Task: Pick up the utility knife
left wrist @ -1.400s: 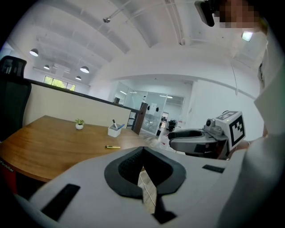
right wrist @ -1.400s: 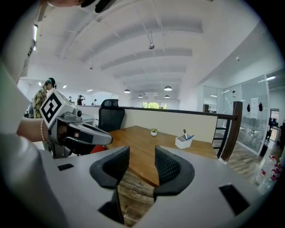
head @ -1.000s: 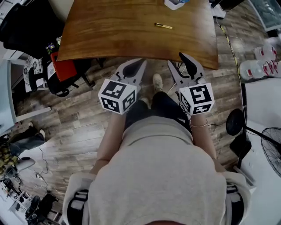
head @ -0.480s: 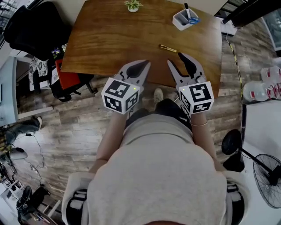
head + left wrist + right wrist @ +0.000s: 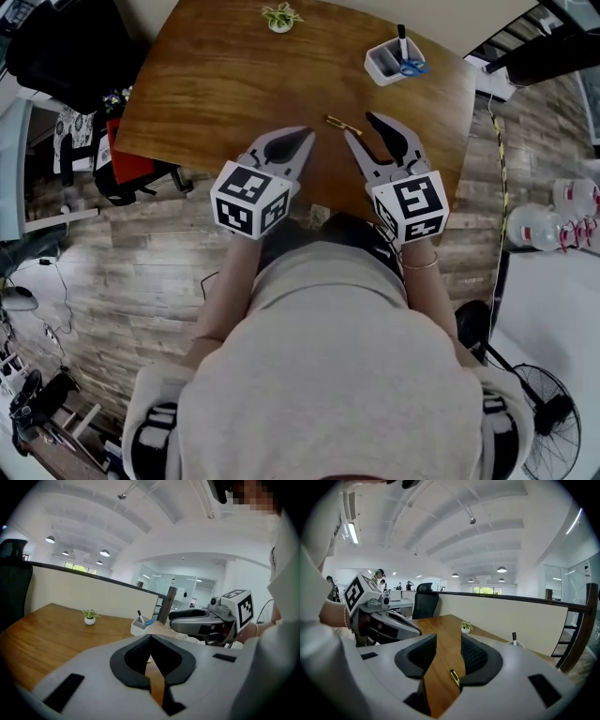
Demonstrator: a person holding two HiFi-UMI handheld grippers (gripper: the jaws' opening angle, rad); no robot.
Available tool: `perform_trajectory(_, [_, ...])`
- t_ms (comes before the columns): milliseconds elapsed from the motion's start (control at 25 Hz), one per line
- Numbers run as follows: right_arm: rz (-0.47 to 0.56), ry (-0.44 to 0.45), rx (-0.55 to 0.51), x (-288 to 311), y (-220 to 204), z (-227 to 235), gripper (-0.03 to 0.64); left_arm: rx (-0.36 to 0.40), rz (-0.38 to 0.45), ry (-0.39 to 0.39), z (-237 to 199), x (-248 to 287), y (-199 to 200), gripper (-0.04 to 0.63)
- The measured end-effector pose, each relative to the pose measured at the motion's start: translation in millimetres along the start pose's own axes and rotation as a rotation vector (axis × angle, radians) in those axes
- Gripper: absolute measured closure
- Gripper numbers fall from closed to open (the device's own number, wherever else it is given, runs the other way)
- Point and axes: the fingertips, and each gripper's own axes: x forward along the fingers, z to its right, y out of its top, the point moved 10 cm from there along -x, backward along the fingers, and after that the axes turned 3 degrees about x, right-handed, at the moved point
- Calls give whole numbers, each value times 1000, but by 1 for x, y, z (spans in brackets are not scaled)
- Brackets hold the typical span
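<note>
The utility knife [image 5: 343, 125] lies on the wooden surface [image 5: 216, 84]. The right tongs [image 5: 360, 127], spread, frame the utility knife, seemingly to grab it. The left tongs [image 5: 306, 133], pressed together and empty, hang idle beside it.

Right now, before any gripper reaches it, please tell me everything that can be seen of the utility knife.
The utility knife is a slim, straight, yellowish bar with a darker strip along it; no blade can be made out. It lies flat and slanted on the wooden table, close to the near edge. Only the table touches it. The right gripper hovers just short of it with jaws apart, so in the right gripper view the knife shows through the gap, ungripped.
</note>
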Motion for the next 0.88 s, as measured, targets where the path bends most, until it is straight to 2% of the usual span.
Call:
perform_trajectory(280, [-45, 56, -2, 7, -15, 15, 448, -43, -28, 25, 5, 16, -14, 583])
perform_trajectory(480, [-90, 57, 6, 13, -24, 19, 448, -71, -44, 16, -3, 21, -21, 583])
perform_trajectory(880, [-174, 58, 45, 35, -30, 17, 479, -95, -118, -85, -18, 31, -36, 583])
